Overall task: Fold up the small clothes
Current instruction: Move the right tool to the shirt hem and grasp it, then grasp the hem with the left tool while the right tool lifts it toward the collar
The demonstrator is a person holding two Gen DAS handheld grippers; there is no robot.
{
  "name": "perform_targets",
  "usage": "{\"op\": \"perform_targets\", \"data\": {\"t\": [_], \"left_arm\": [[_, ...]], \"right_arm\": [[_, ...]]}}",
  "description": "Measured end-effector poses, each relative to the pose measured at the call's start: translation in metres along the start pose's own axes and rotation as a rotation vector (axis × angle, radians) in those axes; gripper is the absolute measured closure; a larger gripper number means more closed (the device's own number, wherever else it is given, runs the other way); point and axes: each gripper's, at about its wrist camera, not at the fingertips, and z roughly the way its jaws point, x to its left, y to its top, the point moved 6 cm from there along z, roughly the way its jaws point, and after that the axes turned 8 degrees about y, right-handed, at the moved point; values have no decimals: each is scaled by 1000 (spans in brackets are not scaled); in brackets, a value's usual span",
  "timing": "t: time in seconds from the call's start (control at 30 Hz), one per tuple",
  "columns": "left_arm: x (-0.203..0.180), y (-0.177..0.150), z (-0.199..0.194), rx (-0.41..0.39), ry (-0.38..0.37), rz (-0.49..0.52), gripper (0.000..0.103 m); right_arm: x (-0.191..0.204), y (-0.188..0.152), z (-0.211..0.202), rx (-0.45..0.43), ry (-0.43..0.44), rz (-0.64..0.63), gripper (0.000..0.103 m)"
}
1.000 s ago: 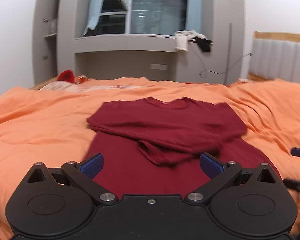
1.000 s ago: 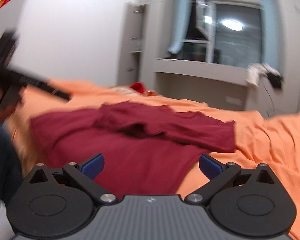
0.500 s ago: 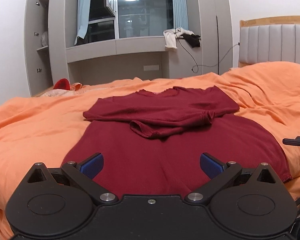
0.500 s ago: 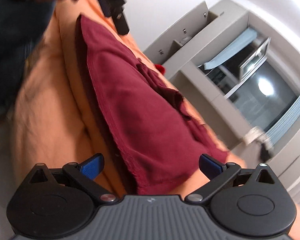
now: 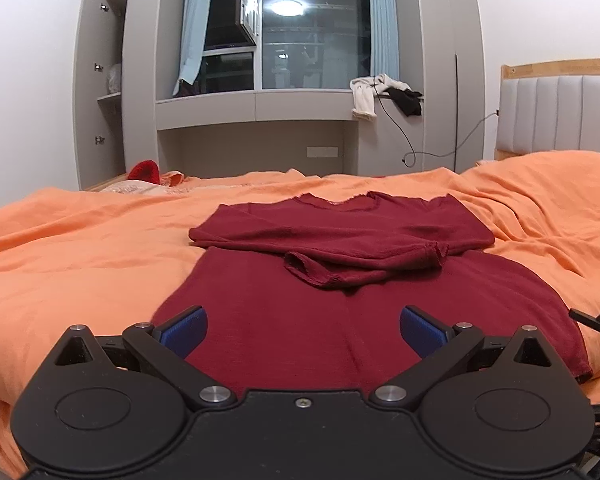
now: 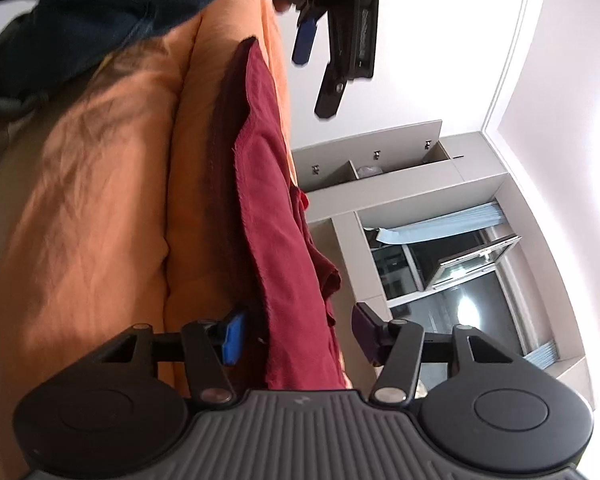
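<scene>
A dark red long-sleeved shirt (image 5: 340, 280) lies on the orange bedcover (image 5: 80, 256), its sleeves folded across the chest and its hem toward me. My left gripper (image 5: 304, 330) is open and empty, hovering over the hem's middle. In the right wrist view the camera is rolled sideways; my right gripper (image 6: 296, 338) is open, its jaws straddling the shirt's hem corner (image 6: 296, 344) at the bed edge without pinching it. The left gripper (image 6: 340, 40) shows at the top of that view, held in a hand.
A padded headboard (image 5: 560, 112) stands at the right. A grey window ledge and cabinet (image 5: 256, 108) run behind the bed, with clothes and a cable (image 5: 388, 96) draped on them. A red item (image 5: 144, 170) lies at the far left of the bed.
The right gripper rolled on its side and dropped to the bed edge, its jaws narrowing around the shirt's hem corner. The left gripper pulled back toward the hem and steadied.
</scene>
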Motion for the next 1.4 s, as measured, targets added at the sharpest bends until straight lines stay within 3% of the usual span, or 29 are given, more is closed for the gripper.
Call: {"op": "perform_targets", "data": {"t": [0.07,0.1,0.23,0.3,0.33,0.37,0.57,0.8,0.9,0.97,1.07,1.2,1.3,1.33,1.4], "left_arm": [[6,0,-3,-18,23,-8,1],[10,1,-5,-36,45,-17,1],[26,3,-16,-90,78,-56,1],[30,3,-21,-110,80,-54,1],[31,3,-24,-122,78,-45,1],[31,2,-28,-134,78,-33,1],[9,-7,-47,-203,29,143,1],[-45,-24,-34,-190,-53,441,1],[-62,-32,-14,-159,0,563,1],[-61,-31,1,-128,52,559,3],[-44,-27,19,-69,113,483,17],[-19,-24,24,-47,210,415,31],[-7,-25,20,-78,278,406,54],[-5,-25,21,-81,295,410,66],[-2,-26,20,-86,323,422,78]], "right_arm": [[-1,2,5,-3,0,9,64],[-2,3,5,-8,-9,14,67],[-15,6,-5,-39,-31,47,67],[-21,10,-4,-51,-45,73,73],[-24,11,-4,-53,-49,87,88],[-30,11,-9,-53,-50,106,96],[-62,10,-17,-61,-55,253,96],[-86,6,-17,-56,-86,321,96],[-89,3,-19,-56,-92,319,96],[-91,2,-19,-54,-103,314,96],[-93,1,-16,-44,-133,307,96],[-106,-6,-15,-13,-169,357,97],[-112,-12,-15,-5,-173,389,97],[-112,-12,-16,-5,-174,385,97],[-109,-11,-16,-4,-177,356,97]]}}
